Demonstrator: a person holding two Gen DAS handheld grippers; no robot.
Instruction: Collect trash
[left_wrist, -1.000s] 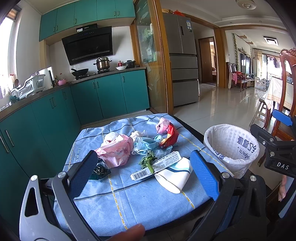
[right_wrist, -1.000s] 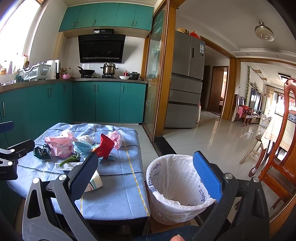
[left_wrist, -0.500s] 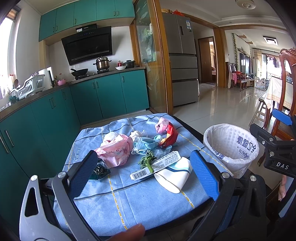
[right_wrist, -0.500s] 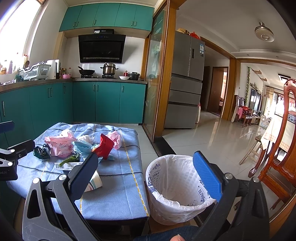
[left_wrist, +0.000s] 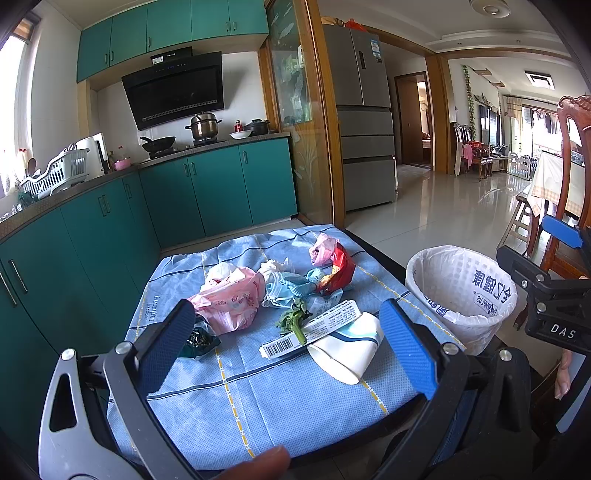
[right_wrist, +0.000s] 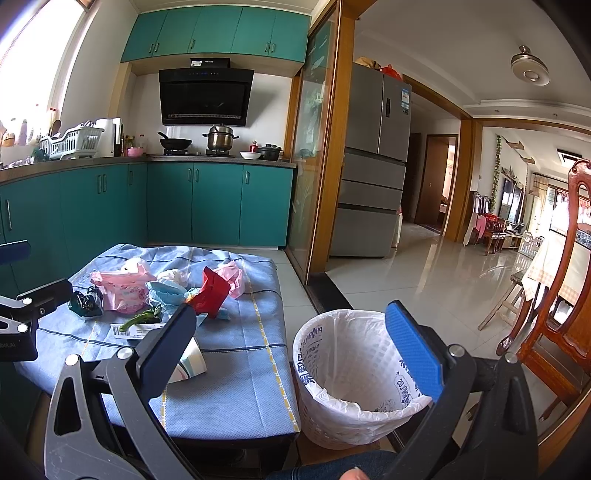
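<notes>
Left wrist | both grippers' fingers (left_wrist: 404, 347) spread (empty) | trash bin (left_wrist: 458, 291) beside table (left_wrist: 295, 410)

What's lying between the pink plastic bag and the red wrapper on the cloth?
In the left wrist view, a crumpled blue face mask and white tissue lie between the pink plastic bag and the red wrapper.

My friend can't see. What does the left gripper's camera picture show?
The open left gripper hovers over a blue tablecloth with a heap of trash: a pink bag, red wrapper, and paper cup. A lined bin stands to the right.
</notes>
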